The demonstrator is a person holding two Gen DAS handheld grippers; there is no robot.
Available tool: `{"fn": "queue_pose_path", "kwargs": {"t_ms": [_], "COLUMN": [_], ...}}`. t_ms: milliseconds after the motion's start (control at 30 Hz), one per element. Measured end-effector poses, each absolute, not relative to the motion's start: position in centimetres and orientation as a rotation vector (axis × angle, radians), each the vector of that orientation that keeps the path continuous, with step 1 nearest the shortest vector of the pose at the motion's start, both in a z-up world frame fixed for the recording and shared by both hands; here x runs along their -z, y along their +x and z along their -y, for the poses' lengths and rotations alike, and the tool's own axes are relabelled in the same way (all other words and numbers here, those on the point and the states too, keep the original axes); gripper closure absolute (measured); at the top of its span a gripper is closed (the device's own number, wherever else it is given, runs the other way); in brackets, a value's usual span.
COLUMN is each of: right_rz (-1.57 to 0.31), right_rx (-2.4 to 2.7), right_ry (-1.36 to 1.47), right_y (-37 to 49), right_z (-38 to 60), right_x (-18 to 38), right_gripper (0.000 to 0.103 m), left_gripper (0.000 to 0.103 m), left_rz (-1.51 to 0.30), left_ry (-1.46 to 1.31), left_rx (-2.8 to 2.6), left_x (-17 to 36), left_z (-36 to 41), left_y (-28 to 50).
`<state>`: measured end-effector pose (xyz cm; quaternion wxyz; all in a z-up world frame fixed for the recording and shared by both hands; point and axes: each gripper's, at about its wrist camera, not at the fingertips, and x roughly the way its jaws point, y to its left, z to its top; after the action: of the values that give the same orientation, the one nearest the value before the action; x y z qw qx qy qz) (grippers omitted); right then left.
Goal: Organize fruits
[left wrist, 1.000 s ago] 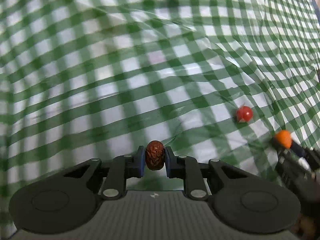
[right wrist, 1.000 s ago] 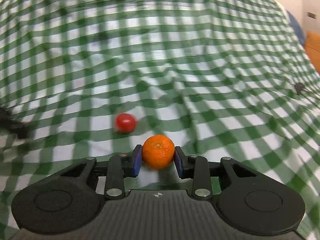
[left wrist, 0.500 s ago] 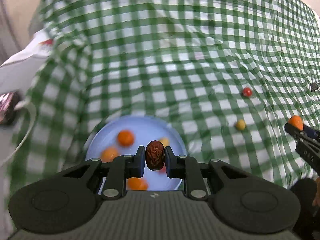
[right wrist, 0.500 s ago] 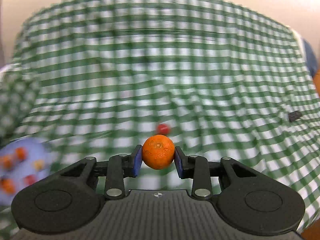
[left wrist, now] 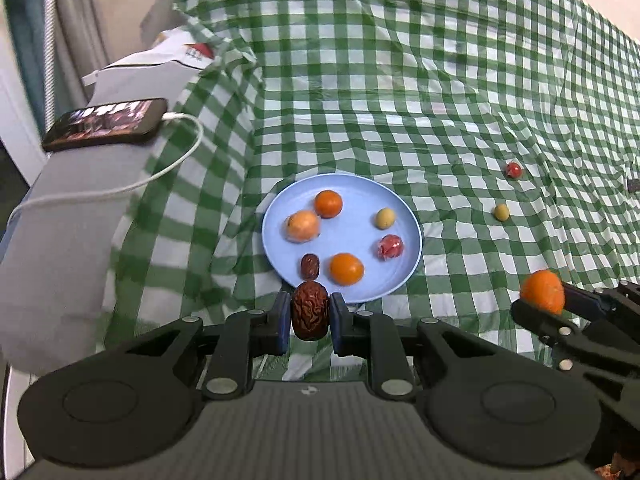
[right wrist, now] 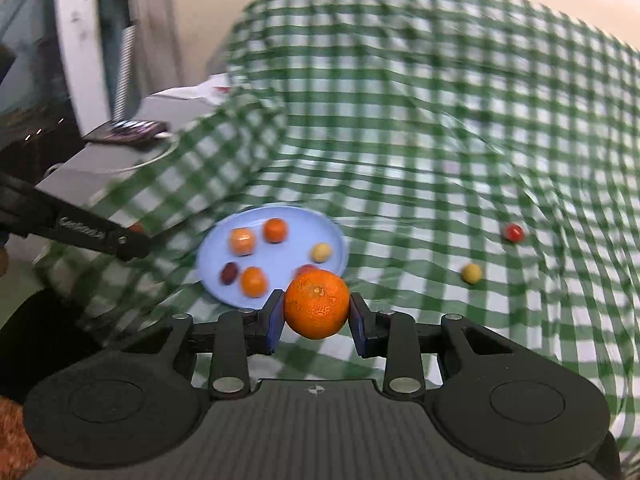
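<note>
1. Green-and-white checked cloth [left wrist: 400, 80] covers the whole work surface, rumpled in long folds; at its left edge a phone [left wrist: 106, 124] on a white cable [left wrist: 176, 160] lies on a grey ledge.
2. Your left gripper [left wrist: 310, 316] is clamped on a wrinkled dark-red date [left wrist: 310, 314], pads pressing both its sides, long axis upright between them.
3. Your right gripper [right wrist: 316, 316] is closed on a mandarin [right wrist: 317, 304], which fills the gap between the pads.
4. Destination: the light-blue plate [left wrist: 280, 216] near the left edge of the cloth. It already carries six pieces (two oranges, a paler orange fruit, a yellow-green one, a red one, a small date).
5. Key relation: the plate lies straight ahead of and below your left fingers, its near rim just beyond the date. From the right wrist view the plate sits ahead and to the left, farther off. The left hand is the nearer one, so my judgement is that the date goes down first.
6. Open patch on the plate: the centre, between the four surrounding fruits.
7. Loose on the cloth to the right, well apart from the plate: a small red fruit [left wrist: 513, 169] and a yellow-green one [left wrist: 501, 212].
8. Risk, as I read it: round fruit may roll off the shallow rim if dropped from height.
</note>
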<state>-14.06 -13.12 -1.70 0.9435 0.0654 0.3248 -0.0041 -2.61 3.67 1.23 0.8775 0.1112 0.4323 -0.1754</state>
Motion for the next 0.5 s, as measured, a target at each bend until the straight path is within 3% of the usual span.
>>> {"fn": "queue_pose_path", "kwargs": {"t_ms": [500], "right_rz": [-0.654], "right_rx": [-0.021], "right_ry": [0.076], "right_y": [-15.3], "right_z": [11.2], "right_x": [0.8], "right_gripper": [0.068], "left_gripper": [0.081], "left_rz": [-0.901], "left_ry": [0.189], "left_rx": [0.402], "left_x": [-1.0], "left_z": [-4.5], "left_y": [-4.4]}}
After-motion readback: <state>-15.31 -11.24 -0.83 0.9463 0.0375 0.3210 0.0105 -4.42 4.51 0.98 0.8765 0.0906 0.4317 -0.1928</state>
